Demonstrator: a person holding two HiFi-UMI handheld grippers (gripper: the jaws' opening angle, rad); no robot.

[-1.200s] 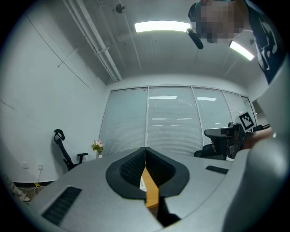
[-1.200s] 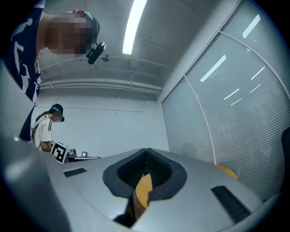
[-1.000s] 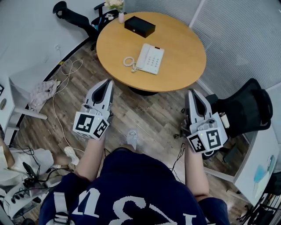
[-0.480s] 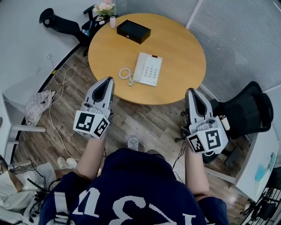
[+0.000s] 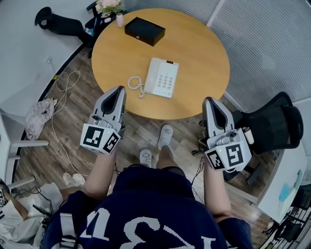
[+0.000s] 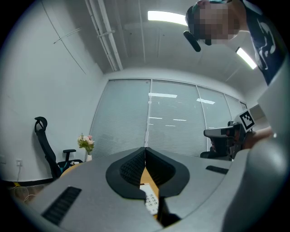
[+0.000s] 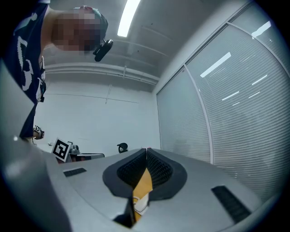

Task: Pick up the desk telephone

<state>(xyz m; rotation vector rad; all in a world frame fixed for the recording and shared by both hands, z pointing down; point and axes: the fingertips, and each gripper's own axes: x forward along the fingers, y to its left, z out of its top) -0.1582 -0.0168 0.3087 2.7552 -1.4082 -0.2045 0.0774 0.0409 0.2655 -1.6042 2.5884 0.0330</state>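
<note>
A white desk telephone [image 5: 163, 78] with a coiled cord [image 5: 135, 85] lies on the round wooden table [image 5: 204, 58]. In the head view my left gripper [image 5: 118, 92] is shut and empty, its tip at the table's near left edge, short of the phone. My right gripper [image 5: 210, 103] is also shut and empty, at the near right edge. Between the shut jaws in the left gripper view [image 6: 145, 154] a sliver of the telephone [image 6: 150, 200] shows. A slice of tabletop and phone [image 7: 140, 205] appears in the right gripper view [image 7: 146, 155].
A black box [image 5: 144, 31] sits at the table's far side, with a vase of flowers [image 5: 110, 8] beyond it. A black office chair [image 5: 272, 125] stands to the right, another [image 5: 63, 23] at far left. Cables [image 5: 60, 87] and clothes [image 5: 39, 116] lie on the wood floor.
Both grippers, still shut, have come closer to the table, whose near edge now lies by their tips. The person's foot has stepped forward between the arms.
</note>
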